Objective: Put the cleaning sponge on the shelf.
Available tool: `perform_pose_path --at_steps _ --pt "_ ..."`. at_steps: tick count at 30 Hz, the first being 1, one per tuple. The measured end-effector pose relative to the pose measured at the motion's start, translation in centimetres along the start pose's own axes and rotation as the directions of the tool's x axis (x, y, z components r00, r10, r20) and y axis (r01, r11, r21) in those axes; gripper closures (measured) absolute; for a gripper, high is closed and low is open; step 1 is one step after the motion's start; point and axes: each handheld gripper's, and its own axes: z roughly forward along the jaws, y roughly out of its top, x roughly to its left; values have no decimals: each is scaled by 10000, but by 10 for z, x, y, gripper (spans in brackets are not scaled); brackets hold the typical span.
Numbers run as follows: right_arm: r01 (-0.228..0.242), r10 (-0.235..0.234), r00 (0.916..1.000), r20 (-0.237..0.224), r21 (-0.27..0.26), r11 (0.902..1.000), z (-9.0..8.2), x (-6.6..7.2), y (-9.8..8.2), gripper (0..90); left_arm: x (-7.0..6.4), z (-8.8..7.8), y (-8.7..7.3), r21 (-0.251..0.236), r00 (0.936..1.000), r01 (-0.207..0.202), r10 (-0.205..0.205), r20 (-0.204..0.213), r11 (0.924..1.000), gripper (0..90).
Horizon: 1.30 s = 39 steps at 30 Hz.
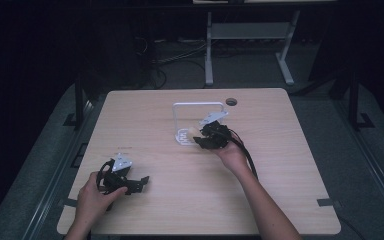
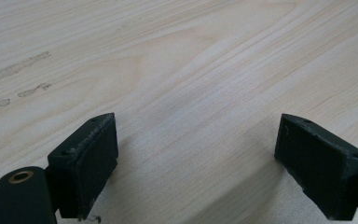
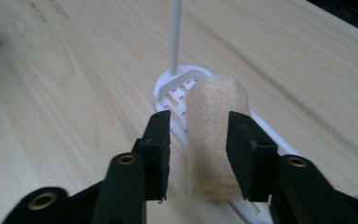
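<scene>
In the right gripper view a beige, rough-textured roll point(image 3: 216, 135) lies between my right gripper's point(image 3: 198, 123) jaws, over the slotted base of a white wire stand point(image 3: 179, 91). The right-hand jaw sits against the roll, while a strip of table shows between the roll and the left-hand jaw, so the pads do not clamp it. From above, the right gripper point(image 1: 211, 137) is at the stand point(image 1: 198, 105) in the table's middle. My left gripper point(image 1: 130, 184) rests near the front left, its jaws point(image 2: 196, 154) wide open over bare wood.
The light wooden table point(image 1: 280, 165) has a round cable hole point(image 1: 231, 101) at its far edge. A grey desk frame point(image 1: 250, 35) and cables stand on the dark floor beyond. Faint smudges mark the wood point(image 2: 16, 70) ahead of the left gripper.
</scene>
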Motion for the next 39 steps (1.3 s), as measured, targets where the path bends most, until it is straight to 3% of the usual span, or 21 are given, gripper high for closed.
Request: perform_pose_path --at_steps 8,19,26,39 --pt "-109 117 9975 -703 128 9999 -4 3 -15 897 0 0 0 -27 10000 17 -17 -1 10000 127" --pt "-97 158 9944 -1043 583 9983 11 6 -29 898 0 0 0 -25 10000 -1 1 -8 10000 127" --pt "-273 341 9964 -778 865 9959 16 0 -38 896 0 0 0 -16 10000 -9 9 -8 10000 127" --pt "-478 484 9988 -48 938 9944 13 -13 -40 897 0 0 0 -39 10000 20 -20 -3 10000 127"
